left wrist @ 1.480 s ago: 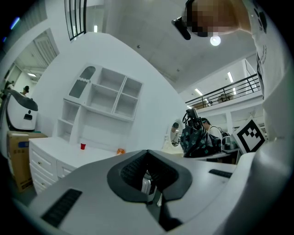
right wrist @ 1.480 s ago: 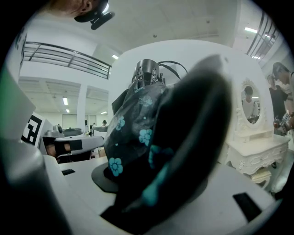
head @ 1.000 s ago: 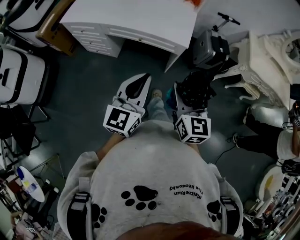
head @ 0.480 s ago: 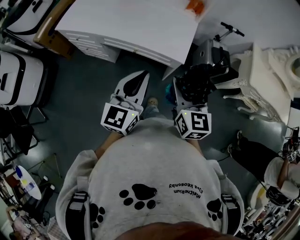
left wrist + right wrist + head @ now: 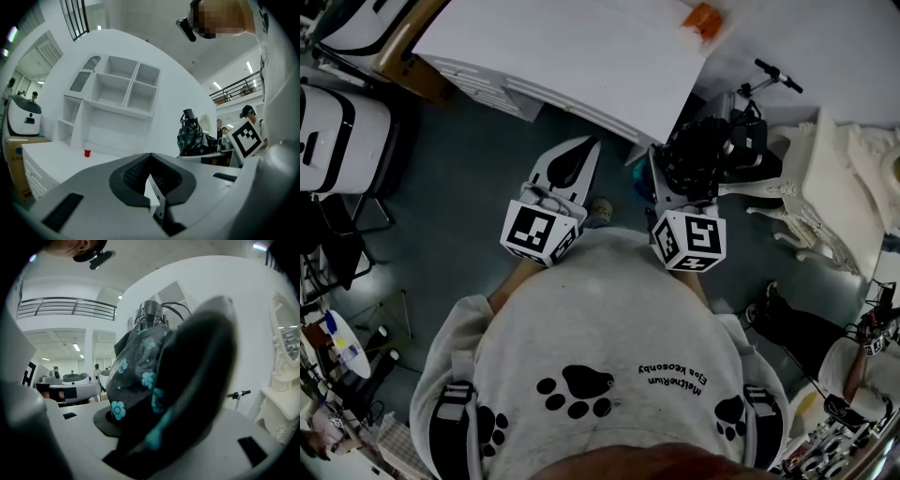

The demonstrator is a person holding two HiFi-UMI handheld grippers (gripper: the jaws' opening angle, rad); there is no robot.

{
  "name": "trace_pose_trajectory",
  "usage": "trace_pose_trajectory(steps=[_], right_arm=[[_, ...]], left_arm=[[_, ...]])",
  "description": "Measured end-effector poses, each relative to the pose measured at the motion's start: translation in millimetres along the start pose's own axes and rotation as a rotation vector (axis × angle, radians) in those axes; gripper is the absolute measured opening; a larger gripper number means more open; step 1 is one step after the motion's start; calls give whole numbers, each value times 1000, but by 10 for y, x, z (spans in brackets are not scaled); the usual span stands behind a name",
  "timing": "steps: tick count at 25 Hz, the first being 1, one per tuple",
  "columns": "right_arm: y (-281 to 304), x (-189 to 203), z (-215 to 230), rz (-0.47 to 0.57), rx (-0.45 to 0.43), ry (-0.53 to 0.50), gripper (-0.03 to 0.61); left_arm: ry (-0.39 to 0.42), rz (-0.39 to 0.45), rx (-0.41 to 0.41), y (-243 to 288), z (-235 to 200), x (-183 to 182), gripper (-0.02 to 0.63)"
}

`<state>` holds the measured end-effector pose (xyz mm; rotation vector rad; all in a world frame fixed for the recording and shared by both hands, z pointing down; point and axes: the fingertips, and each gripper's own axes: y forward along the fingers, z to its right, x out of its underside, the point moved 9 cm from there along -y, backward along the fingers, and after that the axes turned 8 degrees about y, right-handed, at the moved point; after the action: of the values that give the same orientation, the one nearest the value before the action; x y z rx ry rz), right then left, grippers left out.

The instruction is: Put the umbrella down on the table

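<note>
A folded black umbrella (image 5: pixel 705 157) with teal flowers is clamped in my right gripper (image 5: pixel 673 169), which is shut on it at waist height. In the right gripper view the umbrella (image 5: pixel 136 380) fills the space between the jaws and its metal tip points up. My left gripper (image 5: pixel 591 145) is beside it, shut with nothing between its pads (image 5: pixel 136 173); the left gripper view shows the umbrella (image 5: pixel 192 138) off to the right. The white table (image 5: pixel 572 47) lies just ahead of both grippers, its corner close to the umbrella.
A red cup (image 5: pixel 87 152) stands on the table, and a white shelf unit (image 5: pixel 117 93) rises behind it. A scooter (image 5: pixel 773 75) and an ornate white dresser (image 5: pixel 834 178) are on the right, a white case (image 5: pixel 337 141) on the left. A person (image 5: pixel 806 328) sits at lower right.
The table has come closer to me in the head view. Both grippers have moved forward together toward its edge, and the umbrella stays clamped in the right one.
</note>
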<state>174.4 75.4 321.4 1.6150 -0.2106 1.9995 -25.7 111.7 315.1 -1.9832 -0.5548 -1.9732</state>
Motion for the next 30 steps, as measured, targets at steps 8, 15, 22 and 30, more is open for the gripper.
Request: trace_pose_trajectory(steps=[8, 15, 22, 30], right_arm=[[124, 47, 105, -31, -31, 43, 256], [252, 32, 116, -43, -18, 45, 256], [574, -54, 232, -54, 8, 49, 256], [1158, -175, 240, -64, 27, 55, 256]], left_arm=[[7, -44, -35, 61, -17, -5, 15], [-10, -49, -28, 161, -161, 41, 15], [-22, -53, 3, 528, -384, 28, 15], [-27, -57, 31, 968, -910, -14, 15]])
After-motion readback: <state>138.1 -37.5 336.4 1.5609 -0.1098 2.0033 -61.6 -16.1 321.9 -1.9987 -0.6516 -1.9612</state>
